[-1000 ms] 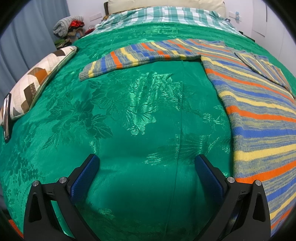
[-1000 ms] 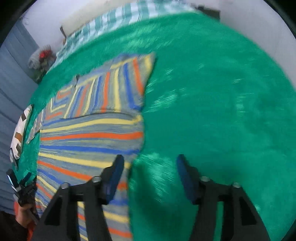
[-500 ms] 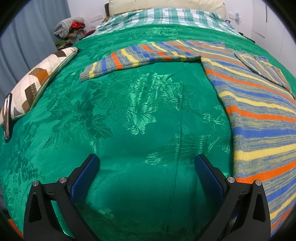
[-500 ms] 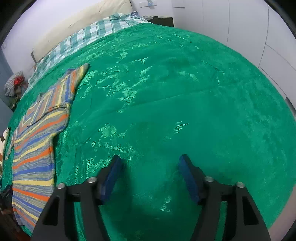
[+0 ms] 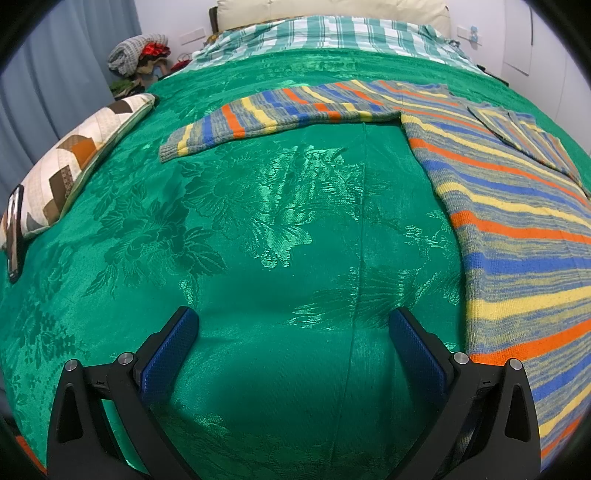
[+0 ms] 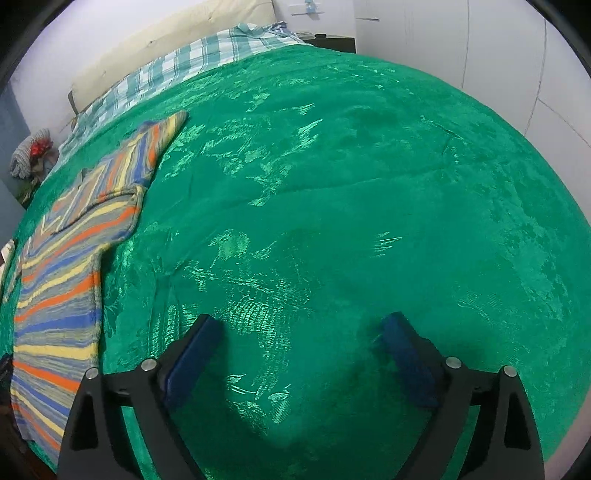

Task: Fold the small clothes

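**Green brocade bed, striped sweater flat, both tongs empty**

Green satin bedspread (image 5: 280, 229) covers the bed; no containers in view. Going left to right in the left wrist view: phone (image 5: 14, 236) leaning against a patchwork pillow (image 5: 74, 166) at the bed's left edge, a pile of clothes (image 5: 140, 55) beyond it by the curtain. Striped sweater (image 5: 517, 229) lies flat on the right side of the spread, one sleeve (image 5: 266, 114) stretched out to the left, the other folded in over the body. Checked sheet (image 5: 332, 33) at the head of the bed.

Left tongs (image 5: 293, 332): spread wide, nothing between the pads, over bare spread just left of the sweater's hem.

Right tongs (image 6: 304, 336): jaws just been opening, now spread wide, nothing between them. They hang over bare spread; the sweater (image 6: 62, 280) sits well off to the left in that view.
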The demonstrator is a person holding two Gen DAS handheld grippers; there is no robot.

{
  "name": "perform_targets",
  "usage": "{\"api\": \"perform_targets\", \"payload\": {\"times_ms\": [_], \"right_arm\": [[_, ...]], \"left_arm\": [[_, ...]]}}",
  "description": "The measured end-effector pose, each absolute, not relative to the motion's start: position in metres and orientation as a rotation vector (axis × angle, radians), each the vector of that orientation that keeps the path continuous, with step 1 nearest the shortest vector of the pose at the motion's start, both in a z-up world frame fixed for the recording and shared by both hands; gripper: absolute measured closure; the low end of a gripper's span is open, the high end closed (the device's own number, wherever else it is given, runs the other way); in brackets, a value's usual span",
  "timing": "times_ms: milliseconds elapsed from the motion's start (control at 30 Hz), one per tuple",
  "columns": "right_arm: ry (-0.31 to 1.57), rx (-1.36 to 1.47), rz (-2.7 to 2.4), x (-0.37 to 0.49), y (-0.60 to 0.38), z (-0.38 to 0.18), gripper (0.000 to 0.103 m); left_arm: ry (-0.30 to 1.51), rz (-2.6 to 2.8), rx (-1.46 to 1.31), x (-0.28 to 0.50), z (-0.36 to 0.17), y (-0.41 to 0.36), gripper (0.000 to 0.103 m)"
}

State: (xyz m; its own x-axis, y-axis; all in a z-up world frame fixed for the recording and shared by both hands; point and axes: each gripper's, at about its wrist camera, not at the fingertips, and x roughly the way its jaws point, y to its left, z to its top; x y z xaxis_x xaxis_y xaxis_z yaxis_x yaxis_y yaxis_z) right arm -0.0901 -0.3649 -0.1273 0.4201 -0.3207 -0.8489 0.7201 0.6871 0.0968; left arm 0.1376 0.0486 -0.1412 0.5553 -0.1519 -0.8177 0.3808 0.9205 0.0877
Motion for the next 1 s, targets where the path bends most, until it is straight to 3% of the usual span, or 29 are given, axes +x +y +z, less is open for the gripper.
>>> {"api": "perform_targets", "payload": {"times_ms": [400, 1000], "right_arm": [[0.95, 0.428, -0.683, -0.079, -0.359, -0.136, 0.0], [0.958, 0.401, -0.694, -0.078, -0.357, -0.138, 0.0]], "left_arm": [[0.932, -0.32, 0.269, 0.138, -0.141, 0.049, 0.0], [0.942, -0.322, 0.265, 0.138, -0.141, 0.05, 0.0]]}}
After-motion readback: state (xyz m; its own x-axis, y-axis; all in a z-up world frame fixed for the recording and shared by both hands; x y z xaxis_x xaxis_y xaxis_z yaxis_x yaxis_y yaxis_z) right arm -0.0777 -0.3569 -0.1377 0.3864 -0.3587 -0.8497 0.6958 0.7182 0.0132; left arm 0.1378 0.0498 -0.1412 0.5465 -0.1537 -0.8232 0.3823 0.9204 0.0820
